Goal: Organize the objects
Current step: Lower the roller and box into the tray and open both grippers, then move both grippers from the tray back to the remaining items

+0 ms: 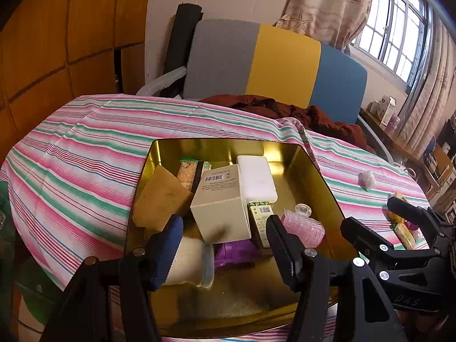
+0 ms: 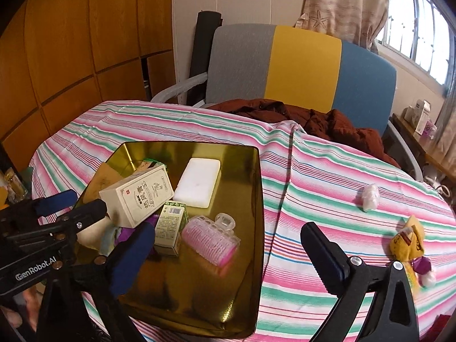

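Tablecloth (image 2: 313, 171): being cleared into gold tin (image 2: 250, 199);
Right gripper (image 2: 228, 250): gaping empty;
Yellow packet (image 2: 407, 242): lying right of tin, nearer right gripper;
Left gripper (image 1: 225, 245): half-open, hold uncertain

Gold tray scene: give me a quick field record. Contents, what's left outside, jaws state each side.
tray: gold tray on striped cloth
in tray: white pad, cream box, green box, pink roller, clear clip, sponge
outside tray: white wad, yellow packet, both right of tray
left gripper: jaws part open over tray, hold unclear
right gripper: jaws wide open, empty
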Tool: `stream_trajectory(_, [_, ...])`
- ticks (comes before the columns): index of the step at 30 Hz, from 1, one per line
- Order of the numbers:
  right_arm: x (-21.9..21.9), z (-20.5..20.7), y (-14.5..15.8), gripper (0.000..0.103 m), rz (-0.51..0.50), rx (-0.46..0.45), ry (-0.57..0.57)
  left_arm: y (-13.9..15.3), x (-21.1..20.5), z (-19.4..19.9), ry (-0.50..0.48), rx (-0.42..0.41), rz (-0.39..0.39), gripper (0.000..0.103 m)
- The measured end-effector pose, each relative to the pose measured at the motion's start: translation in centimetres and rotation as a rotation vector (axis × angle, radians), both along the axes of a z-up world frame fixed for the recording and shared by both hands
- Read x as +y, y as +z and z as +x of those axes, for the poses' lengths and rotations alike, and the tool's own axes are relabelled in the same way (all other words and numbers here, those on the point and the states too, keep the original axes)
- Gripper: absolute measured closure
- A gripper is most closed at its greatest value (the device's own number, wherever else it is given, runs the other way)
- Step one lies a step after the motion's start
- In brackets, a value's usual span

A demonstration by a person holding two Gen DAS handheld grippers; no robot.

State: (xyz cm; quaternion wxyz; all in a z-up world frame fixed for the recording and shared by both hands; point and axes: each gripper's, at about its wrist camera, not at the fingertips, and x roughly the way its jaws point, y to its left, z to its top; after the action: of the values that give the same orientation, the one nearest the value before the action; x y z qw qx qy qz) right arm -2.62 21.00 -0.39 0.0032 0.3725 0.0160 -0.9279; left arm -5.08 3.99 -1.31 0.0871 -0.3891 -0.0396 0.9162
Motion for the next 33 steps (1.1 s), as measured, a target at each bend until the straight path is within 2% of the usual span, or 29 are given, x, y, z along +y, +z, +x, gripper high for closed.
stream_trajectory(14, [2.4,1.2,-0.2,0.000,-0.001,-0.003,-0.060,-0.2,2.2,0.5,-0.068,-0.011,-0.038,0.042])
stream_trajectory(25, [4.2,1.2,-1.0,0.000,0.006,-0.029,-0.094,-0.5,3.6,0.6,-0.124,-0.014,-0.034,0.042])
stream_trajectory(33, [7.6,1.3,-1.4,0.000,-0.016,-0.056,-0.152,-0.4,4.9,0.3,-0.173,-0.022,-0.031,0.042])
